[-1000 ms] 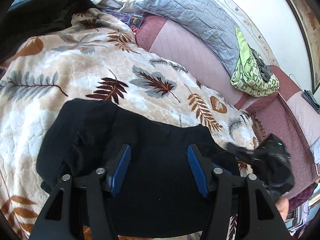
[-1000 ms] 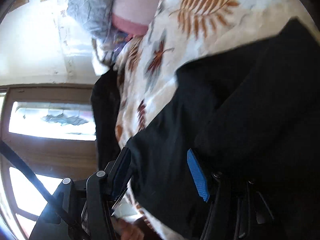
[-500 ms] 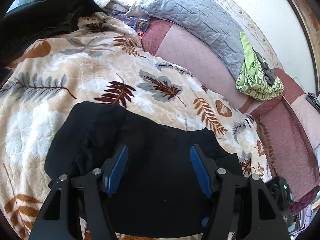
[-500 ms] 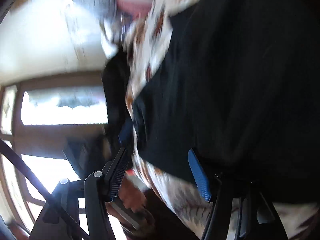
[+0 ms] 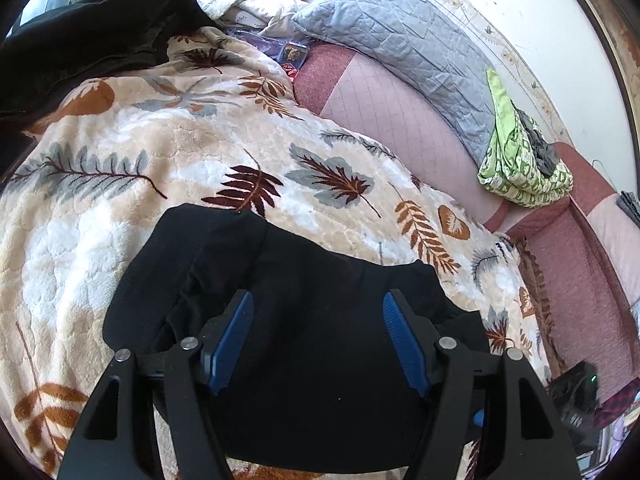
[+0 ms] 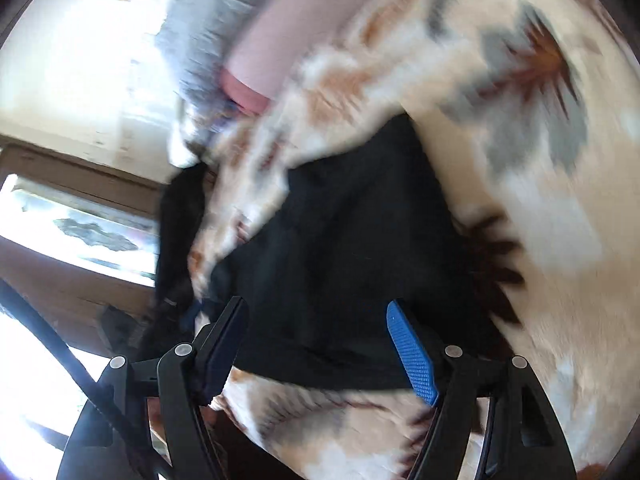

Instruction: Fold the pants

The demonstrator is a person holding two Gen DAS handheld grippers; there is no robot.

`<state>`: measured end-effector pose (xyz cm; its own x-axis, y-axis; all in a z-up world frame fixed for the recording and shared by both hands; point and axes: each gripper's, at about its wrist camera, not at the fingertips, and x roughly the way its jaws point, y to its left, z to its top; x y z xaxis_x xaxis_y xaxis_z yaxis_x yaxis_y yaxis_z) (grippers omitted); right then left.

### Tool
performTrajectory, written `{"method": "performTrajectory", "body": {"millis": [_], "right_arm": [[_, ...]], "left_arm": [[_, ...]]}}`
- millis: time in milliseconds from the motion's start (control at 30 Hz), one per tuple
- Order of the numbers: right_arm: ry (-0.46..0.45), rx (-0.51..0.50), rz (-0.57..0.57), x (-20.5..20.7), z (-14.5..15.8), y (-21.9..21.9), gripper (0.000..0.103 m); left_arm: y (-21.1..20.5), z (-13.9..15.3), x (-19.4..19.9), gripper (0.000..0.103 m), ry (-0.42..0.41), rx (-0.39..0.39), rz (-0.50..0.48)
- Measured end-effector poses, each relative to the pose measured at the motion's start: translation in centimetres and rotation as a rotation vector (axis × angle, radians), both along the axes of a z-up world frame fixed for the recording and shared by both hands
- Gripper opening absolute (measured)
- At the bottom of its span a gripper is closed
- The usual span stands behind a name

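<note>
Pants (image 5: 304, 320), black, lie in a compact folded bundle on the leaf-print blanket (image 5: 160, 168), near its front edge, where the soft flat spread gives them a steady bed to be folded on. In the left wrist view the left gripper (image 5: 318, 338) hovers over the middle of the bundle, jaws spread wide with nothing between them, only dark cloth beneath; my read is it sits there ready to press or pinch the top layer. One darker flap on the left of the bundle overlaps the rest, so the fold looks largely made. Beyond, a grey pillow (image 5: 400, 36) leans along the wall, a green cloth (image 5: 516, 160) is heaped on the pink mattress (image 5: 400, 128), and another black garment (image 5: 92, 36) is piled at the far left, all well apart from the work.

Over to the right wrist view, heavily blurred: the right gripper (image 6: 318, 340) also stands wide open and holds nothing, its blue pads (image 6: 412, 354) bracketing a corner of the pants (image 6: 352, 248) on the blanket (image 6: 540, 160). Whether it touches the fabric, I cannot tell. A bright window (image 6: 80, 216) fills the left side.
</note>
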<state>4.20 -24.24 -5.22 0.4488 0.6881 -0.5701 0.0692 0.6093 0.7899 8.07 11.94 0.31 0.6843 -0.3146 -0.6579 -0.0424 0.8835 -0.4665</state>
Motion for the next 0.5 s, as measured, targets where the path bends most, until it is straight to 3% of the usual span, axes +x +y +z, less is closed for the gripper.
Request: {"method": "performTrajectory", "body": {"millis": [33, 100, 233, 333, 500], "right_arm": [[0.031, 0.001, 0.014, -0.1, -0.8, 0.2, 0.076], [-0.004, -0.003, 0.014, -0.7, -0.9, 0.1, 0.076], [-0.081, -0.064, -0.007, -1.3, 2.1, -0.3, 0.078], [-0.150, -0.036, 0.024, 0.1, 4.4, 0.2, 0.078], [-0.096, 0.043, 0.098, 5.0, 3.1, 4.1, 0.078]], "left_arm": [[0.0, 0.0, 0.0, 0.067, 0.001, 0.002, 0.002], [0.1, -0.1, -0.1, 0.067, 0.004, 0.004, 0.004], [0.3, -0.3, 0.0, 0.067, 0.008, 0.005, 0.017], [0.4, -0.3, 0.1, 0.067, 0.012, 0.010, 0.024], [2.0, 1.0, -0.8, 0.071, -0.013, 0.098, 0.103]]}}
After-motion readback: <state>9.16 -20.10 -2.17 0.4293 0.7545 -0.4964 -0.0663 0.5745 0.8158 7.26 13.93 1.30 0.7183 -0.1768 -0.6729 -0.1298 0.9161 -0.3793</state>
